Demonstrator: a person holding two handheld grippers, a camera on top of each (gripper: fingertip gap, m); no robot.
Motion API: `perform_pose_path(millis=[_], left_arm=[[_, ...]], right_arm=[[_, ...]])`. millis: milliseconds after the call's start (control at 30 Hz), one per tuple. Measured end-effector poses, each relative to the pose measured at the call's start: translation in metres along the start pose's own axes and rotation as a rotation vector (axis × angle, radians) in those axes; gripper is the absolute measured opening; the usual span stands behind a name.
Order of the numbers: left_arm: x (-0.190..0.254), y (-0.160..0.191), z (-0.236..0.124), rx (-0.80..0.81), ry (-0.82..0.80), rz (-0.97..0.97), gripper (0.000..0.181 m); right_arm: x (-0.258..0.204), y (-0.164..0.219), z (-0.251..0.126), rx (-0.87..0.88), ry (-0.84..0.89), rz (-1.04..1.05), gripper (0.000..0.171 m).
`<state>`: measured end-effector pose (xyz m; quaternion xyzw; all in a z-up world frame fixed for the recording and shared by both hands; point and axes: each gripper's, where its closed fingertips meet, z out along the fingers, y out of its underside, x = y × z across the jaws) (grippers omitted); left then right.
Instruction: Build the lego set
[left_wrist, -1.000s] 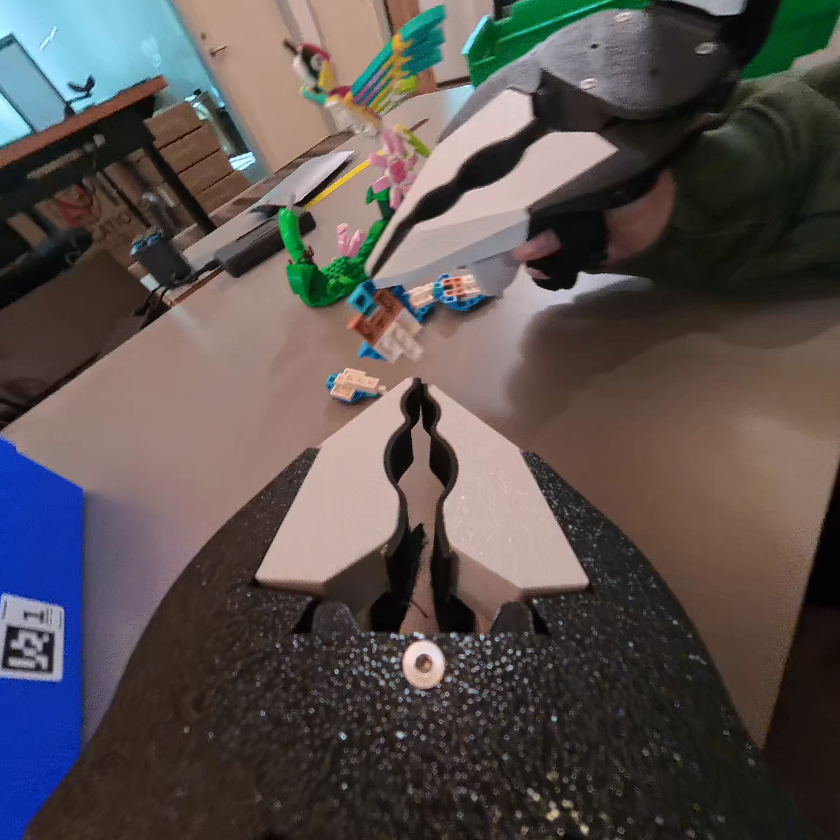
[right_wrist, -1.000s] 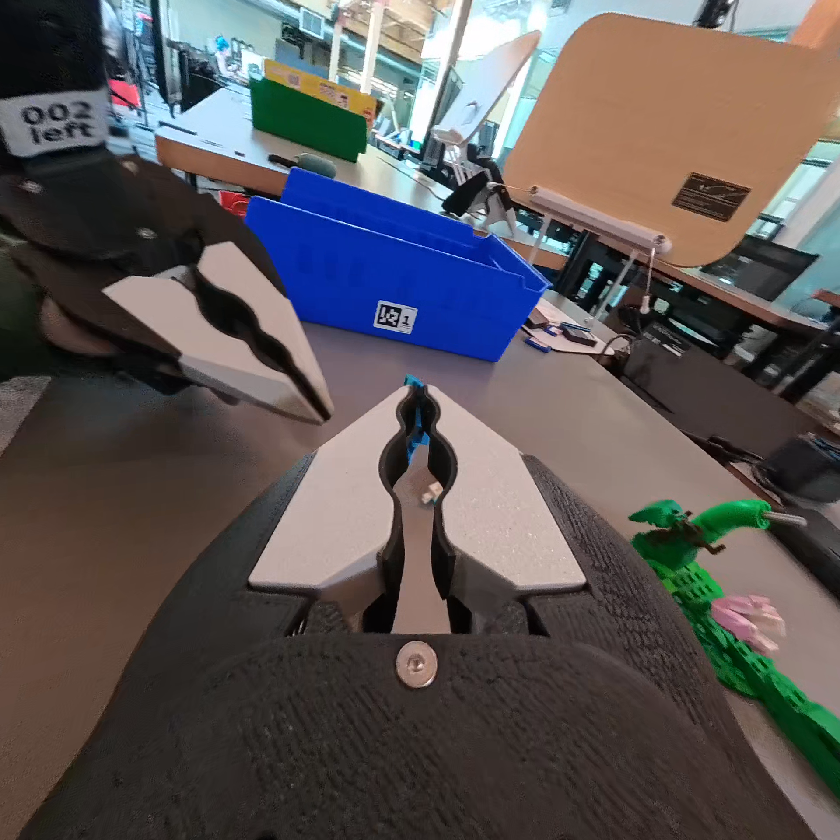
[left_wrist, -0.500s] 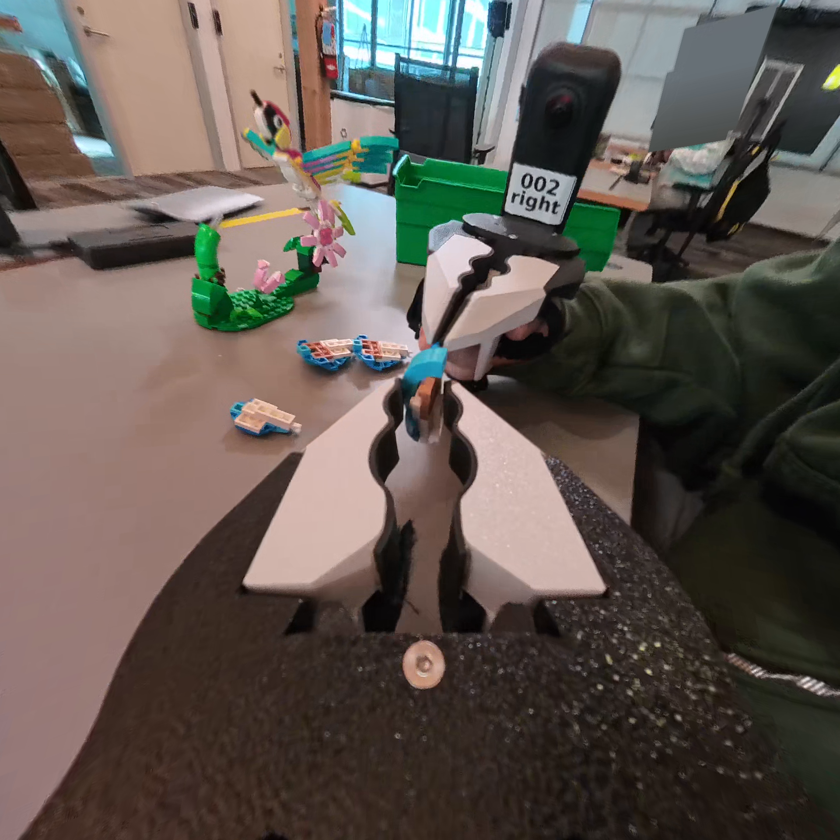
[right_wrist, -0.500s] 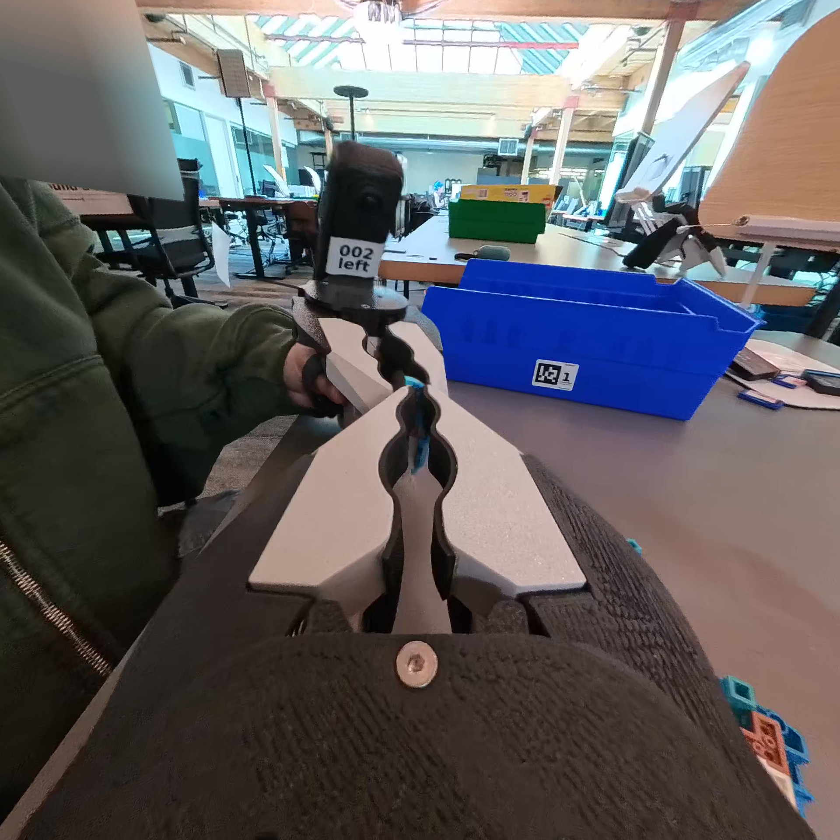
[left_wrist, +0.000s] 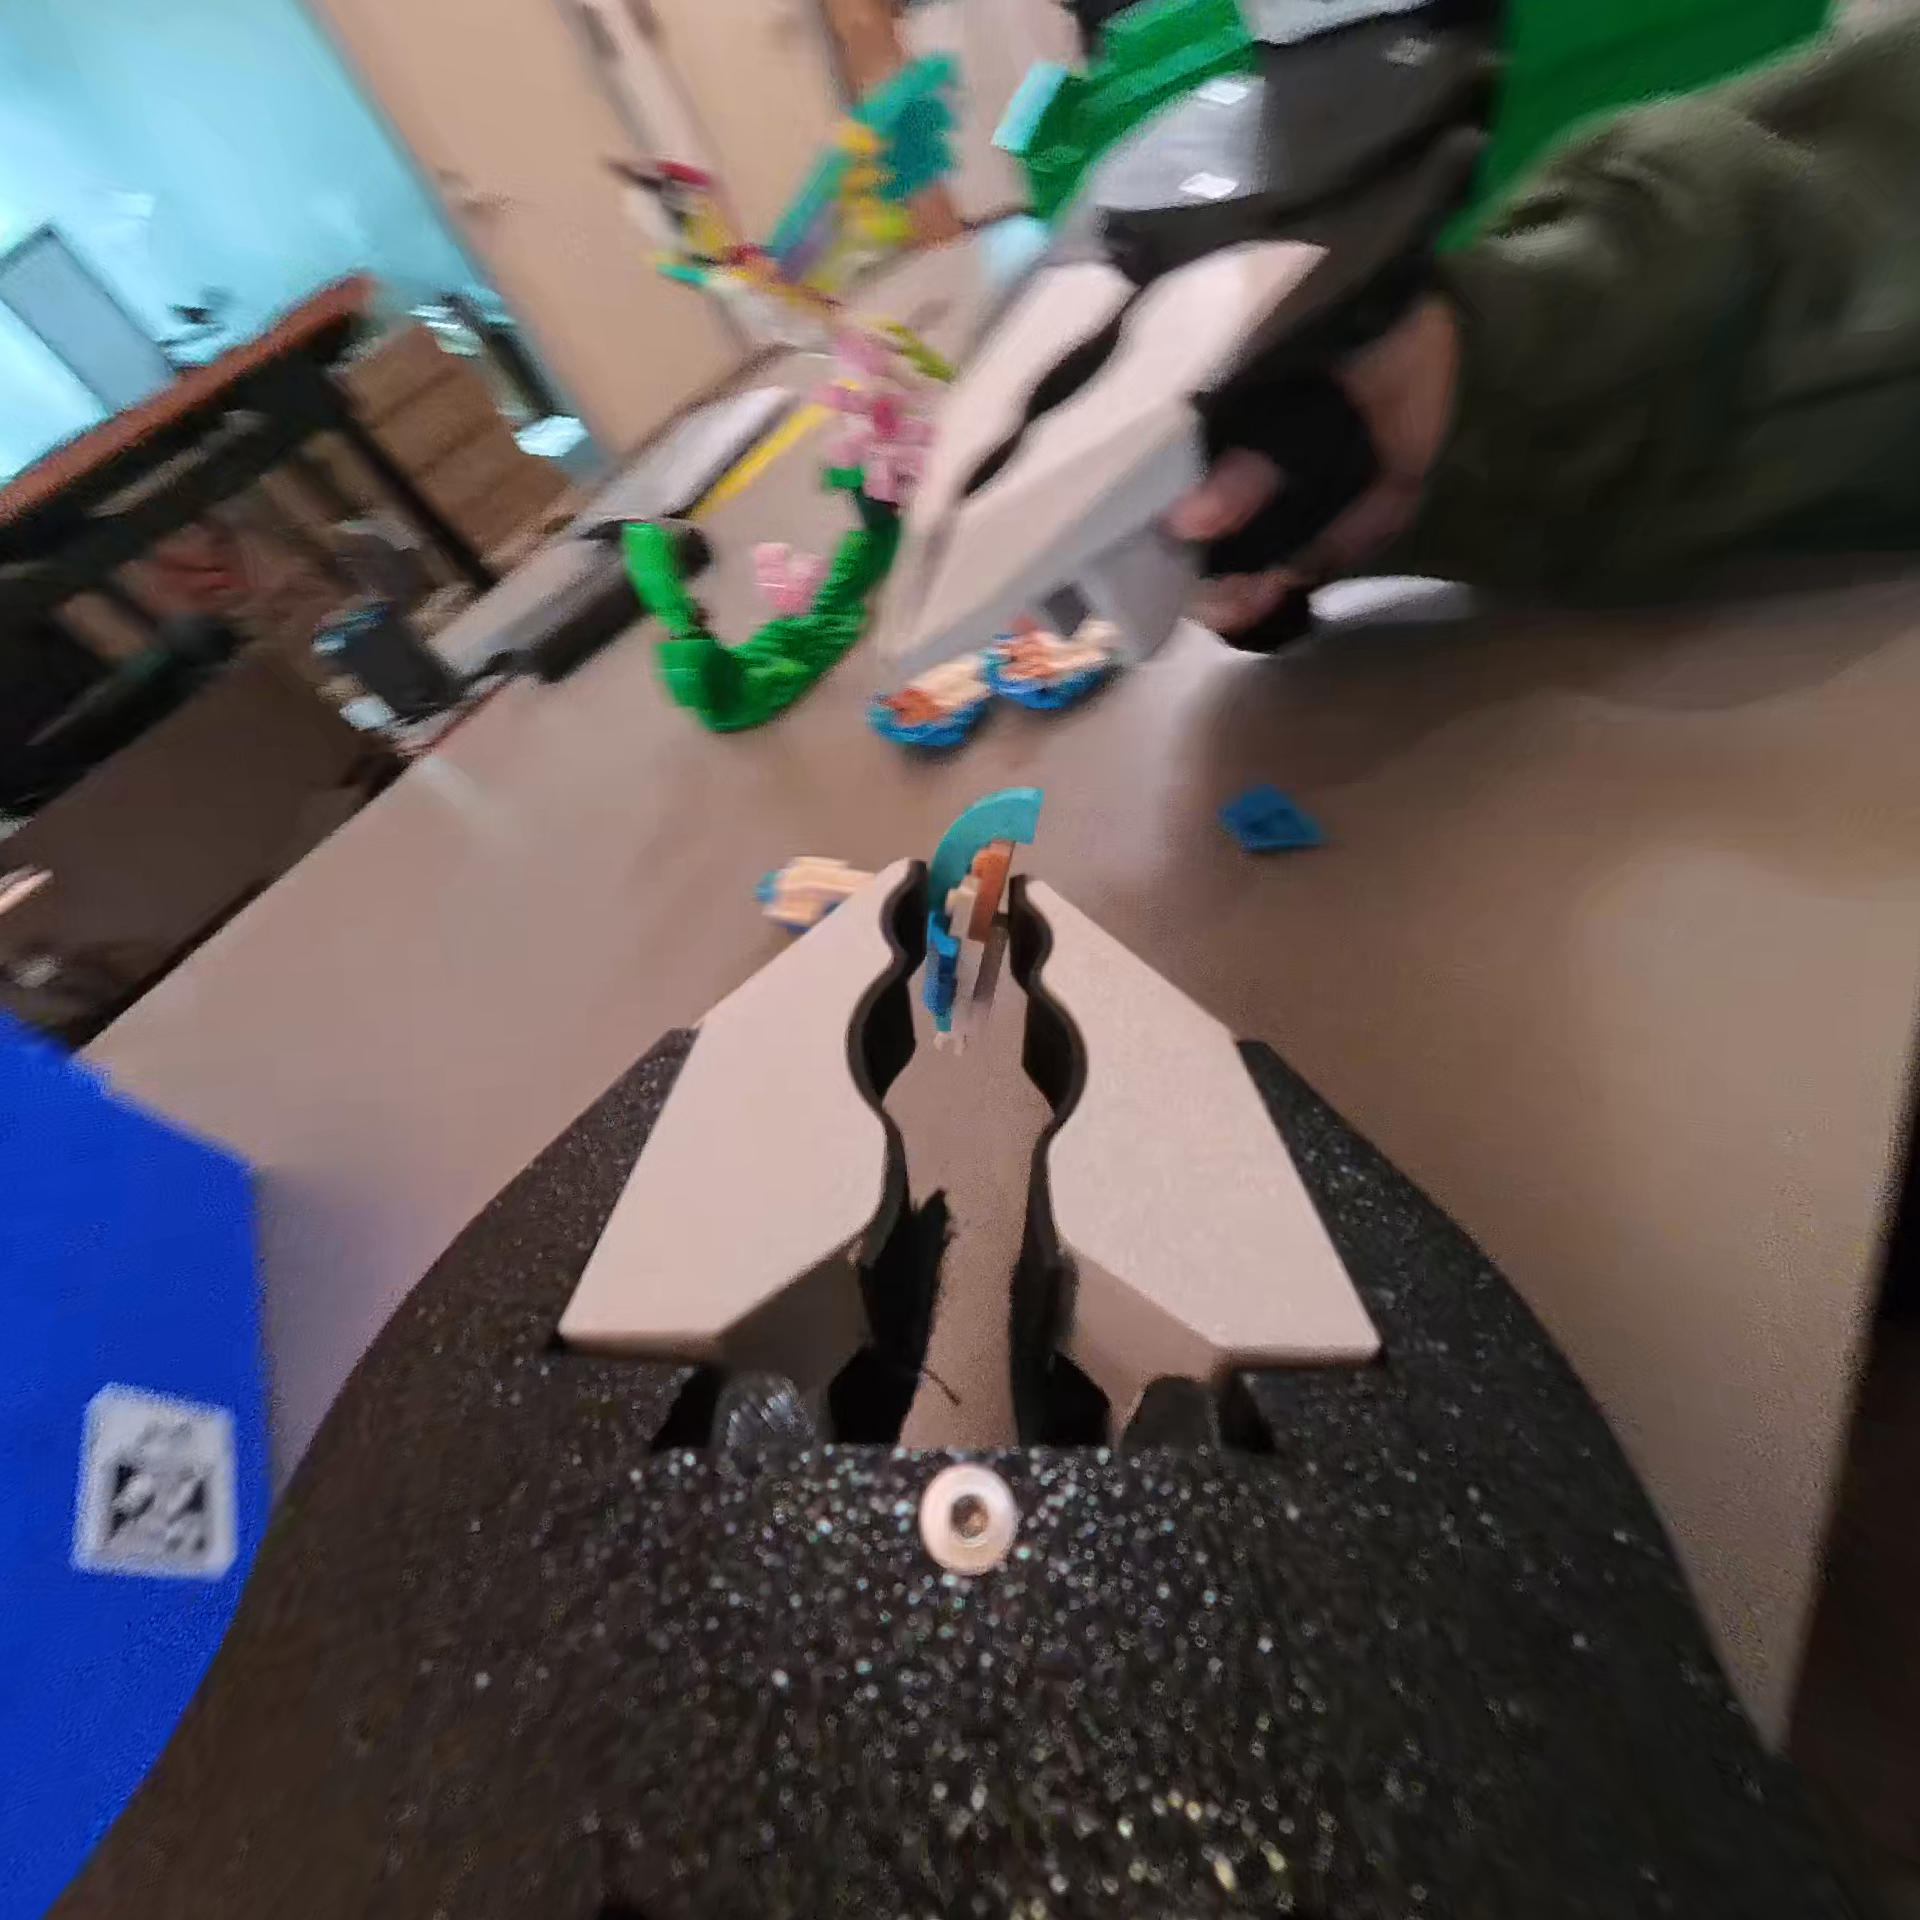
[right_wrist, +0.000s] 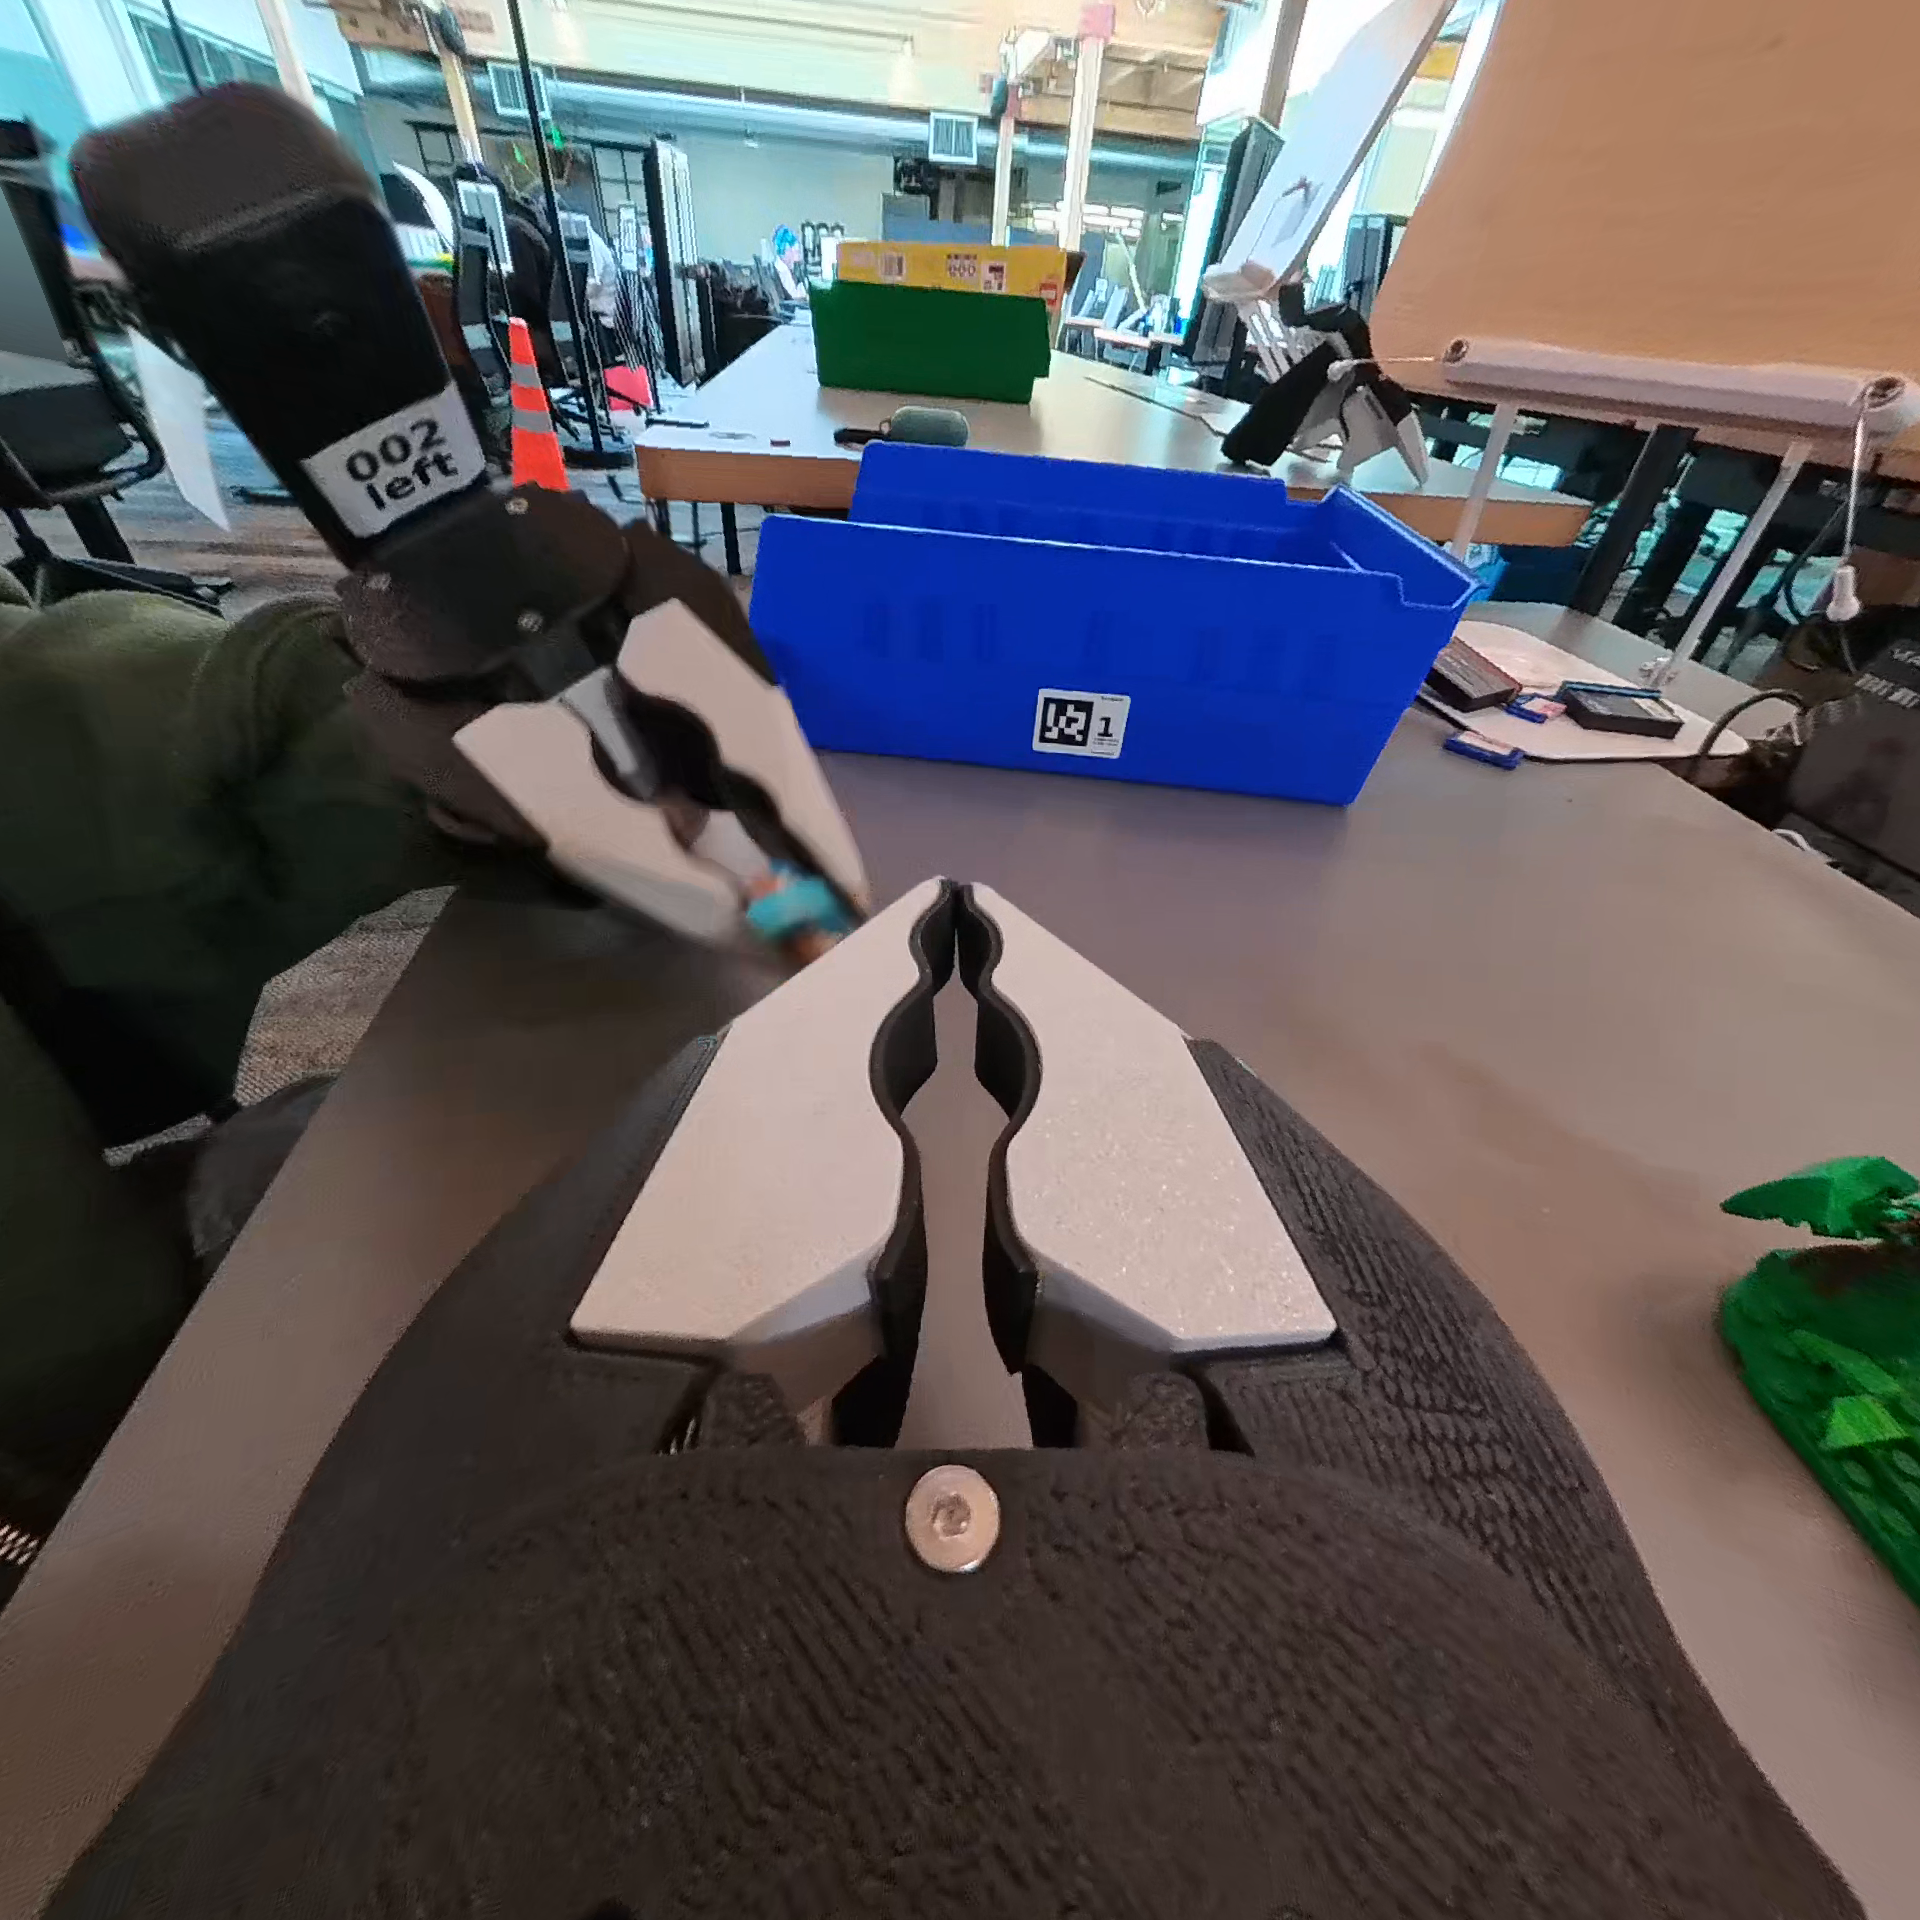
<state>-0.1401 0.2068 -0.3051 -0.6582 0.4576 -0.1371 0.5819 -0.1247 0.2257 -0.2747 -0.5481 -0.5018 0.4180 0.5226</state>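
- Half a second ago the right gripper (right_wrist: 954, 896) pinched the small brick piece (left_wrist: 977, 914) while the left one closed in on it; now that piece sits in the left gripper (left_wrist: 966, 883), and the right one has let go and drawn back.
- Left gripper: its jaws are narrowed onto the brick piece, a thin stack of teal, blue, orange and white plates standing upright between the fingertips, the curved teal part poking out past them. In the right wrist view the same piece (right_wrist: 795, 909) shows at the left gripper's (right_wrist: 800, 894) tips.
- Right gripper: its jaws are pressed together at the tips with nothing between them, hovering above the grey worktop (right_wrist: 1455, 987). In the left wrist view it (left_wrist: 914, 634) is blurred and angled down, just above two blue-and-white brick bits (left_wrist: 987, 686) lying mid-worktop.
- One loose blue plate (left_wrist: 1270, 821) lies apart on the worktop to the right of the held piece; another pale brick bit (left_wrist: 805, 883) lies just beyond the left finger.
- Green brick plant (left_wrist: 758, 644) with pink flowers stands farther back, and a colourful brick bird (left_wrist: 831, 239) behind it, both blurred.
- Blue bin (right_wrist: 1091, 644) with a square marker sticker stands at the worktop's edge on the left gripper's side.
- Both grippers are held by hands in dark green sleeves (right_wrist: 156, 748).
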Motion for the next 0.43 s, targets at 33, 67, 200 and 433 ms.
perform_pose_path(millis=[33,67,200,433], left_arm=[[-0.015,-0.001,-0.005,0.022,-0.073,-0.029,0.012],[-0.029,0.000,-0.010,0.043,-0.143,-0.056,0.012],[-0.061,-0.009,-0.032,0.187,-0.336,-0.095,0.012],[-0.062,-0.009,-0.032,0.211,-0.339,-0.081,0.013]], right_arm=[[0.002,-0.001,-0.001,-0.002,0.009,-0.011,0.000],[0.004,-0.003,-0.004,0.001,0.023,-0.030,0.000],[0.010,-0.014,-0.029,-0.025,0.065,-0.199,0.002],[-0.030,0.063,-0.053,-0.452,-0.182,-0.064,0.032]])
